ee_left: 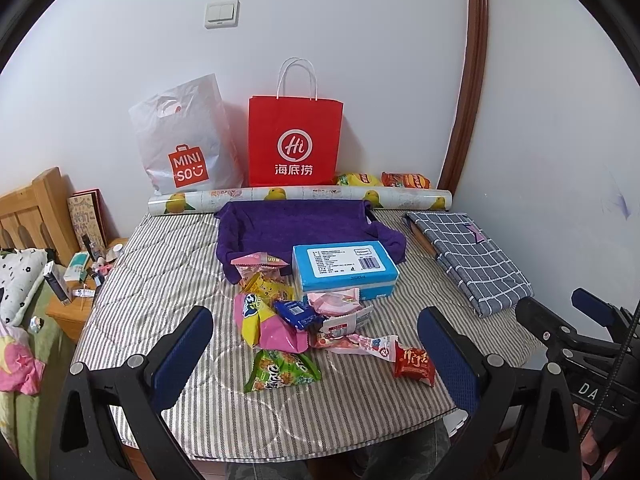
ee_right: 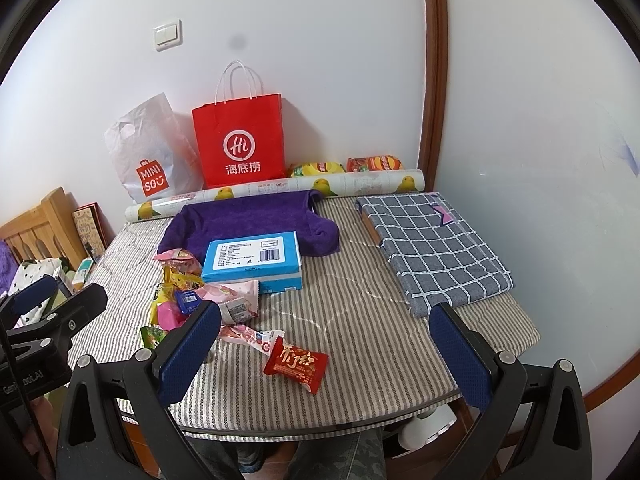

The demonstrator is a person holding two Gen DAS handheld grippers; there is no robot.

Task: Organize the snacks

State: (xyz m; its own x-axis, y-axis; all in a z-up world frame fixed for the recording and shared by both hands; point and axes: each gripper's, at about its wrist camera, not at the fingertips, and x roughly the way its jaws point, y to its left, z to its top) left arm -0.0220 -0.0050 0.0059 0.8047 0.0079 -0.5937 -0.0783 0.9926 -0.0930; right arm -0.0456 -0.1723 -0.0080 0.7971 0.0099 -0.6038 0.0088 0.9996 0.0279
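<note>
Both grippers, left & right, hang w/ jaws released, nothing held. Snack pile sits just in front of blue box; red packet nearer, apart.

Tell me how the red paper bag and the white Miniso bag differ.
The red paper bag stands upright with crisp, flat sides; the white Miniso bag leans and looks crumpled. The red one has white twisted loop handles, the white one a cut-out handle hole. Both stand against the wall behind the patterned roll.

Red snack packet between gaping right tool fingers.
</note>
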